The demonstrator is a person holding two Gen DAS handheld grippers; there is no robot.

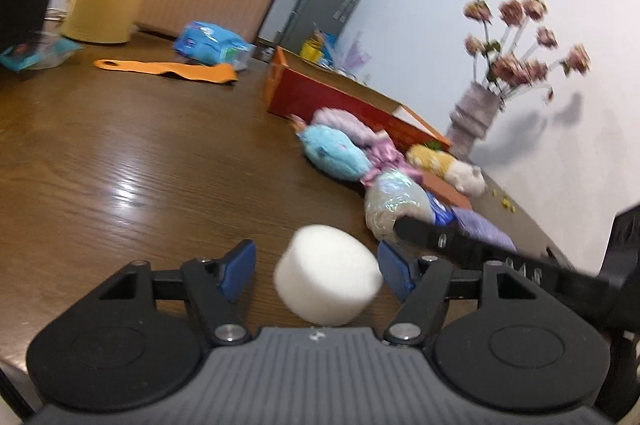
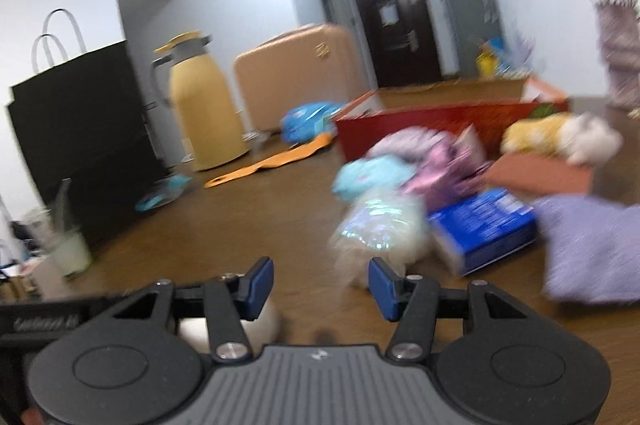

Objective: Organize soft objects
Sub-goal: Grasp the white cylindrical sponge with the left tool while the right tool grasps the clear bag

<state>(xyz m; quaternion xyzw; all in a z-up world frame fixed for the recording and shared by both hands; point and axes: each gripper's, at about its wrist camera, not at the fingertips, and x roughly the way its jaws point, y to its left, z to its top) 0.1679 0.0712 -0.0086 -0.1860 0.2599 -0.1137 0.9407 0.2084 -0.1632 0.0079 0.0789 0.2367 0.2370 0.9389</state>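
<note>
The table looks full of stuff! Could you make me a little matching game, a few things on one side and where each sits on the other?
Things:
1. white sponge
2. red box
3. orange strip
4. flower vase

Places:
A. by the white wall
B. behind the plush toys
C. between the left gripper's open fingers
D. flat near the yellow flask

Pairs: 1-C, 2-B, 3-D, 4-A

A white foam cylinder [image 1: 328, 275] lies tilted; blue [image 1: 334, 156], iridescent [image 1: 394, 203] and yellow [image 1: 436, 159] plush toys cluster beyond.

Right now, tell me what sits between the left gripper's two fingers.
A white foam cylinder, lying on the wooden table between the open fingers, ungripped; left wrist view shows it.
</note>
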